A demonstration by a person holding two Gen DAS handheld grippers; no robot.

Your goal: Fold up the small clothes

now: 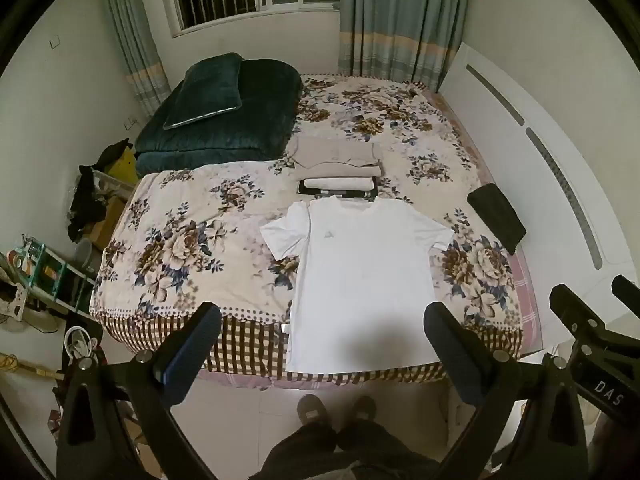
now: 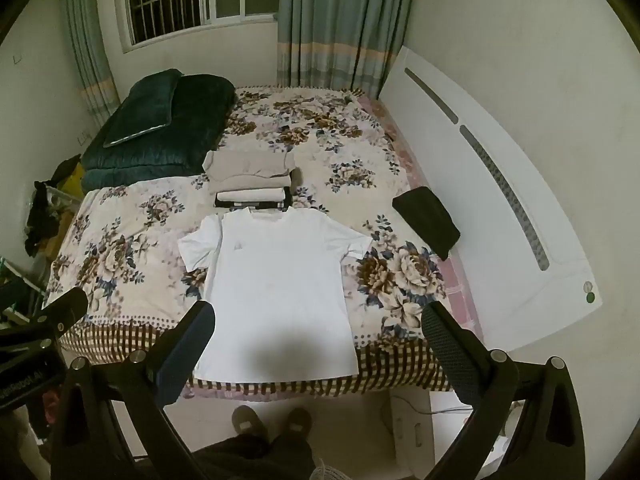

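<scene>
A white T-shirt (image 1: 360,272) lies flat, face up, on the floral bedspread (image 1: 192,248), its hem at the near bed edge; it also shows in the right wrist view (image 2: 276,284). Beyond its collar sits a stack of folded clothes (image 1: 338,184), beige above white and black, also in the right wrist view (image 2: 250,188). My left gripper (image 1: 322,316) is open and empty, held high above the near bed edge. My right gripper (image 2: 318,316) is open and empty at the same height. Part of the right gripper shows in the left wrist view (image 1: 592,328).
A dark green folded quilt and pillow (image 1: 224,112) lie at the bed's far left. A black folded item (image 1: 496,220) lies at the right edge by the white headboard (image 1: 560,184). Cluttered shelves and boxes (image 1: 60,264) stand left of the bed. The person's feet (image 1: 336,408) stand at the bed's foot.
</scene>
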